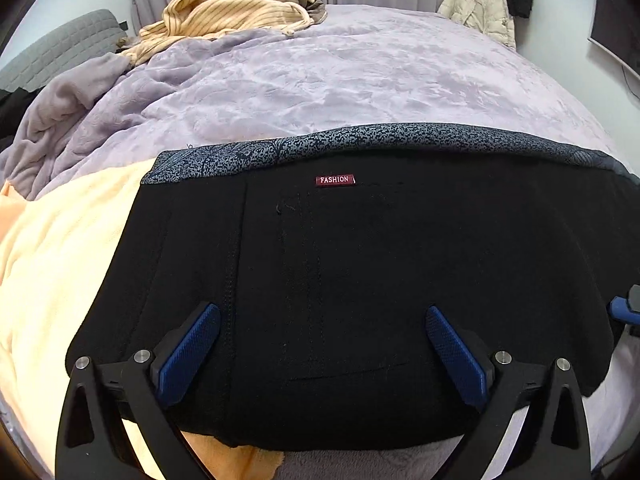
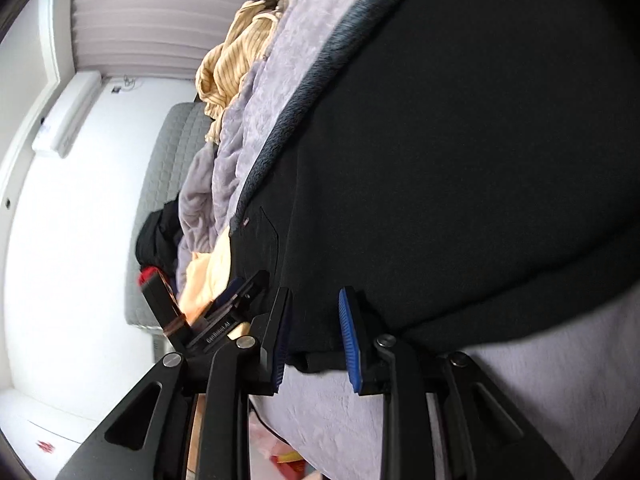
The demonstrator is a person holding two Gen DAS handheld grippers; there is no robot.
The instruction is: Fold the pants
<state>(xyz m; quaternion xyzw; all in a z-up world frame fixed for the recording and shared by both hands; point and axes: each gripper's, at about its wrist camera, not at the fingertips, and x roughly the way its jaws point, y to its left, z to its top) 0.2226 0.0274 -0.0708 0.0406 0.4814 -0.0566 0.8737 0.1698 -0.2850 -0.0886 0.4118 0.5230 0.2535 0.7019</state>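
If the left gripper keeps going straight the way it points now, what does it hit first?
Most likely the black pants. The left gripper points down at them with its jaws wide apart, empty, the fabric spread right across its path on the bed. How near it already is, I can't judge.

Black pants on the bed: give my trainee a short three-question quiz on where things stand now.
1. True or false: the left tool is clamped on the black pants.
2. Which word is on the red label below the patterned waistband? A) SPORT B) FASHION C) DENIM
3. What lies bunched at the far end of the purple blanket?

Key
1. False: its pads stand wide apart over the cloth.
2. B
3. A tan striped garment.
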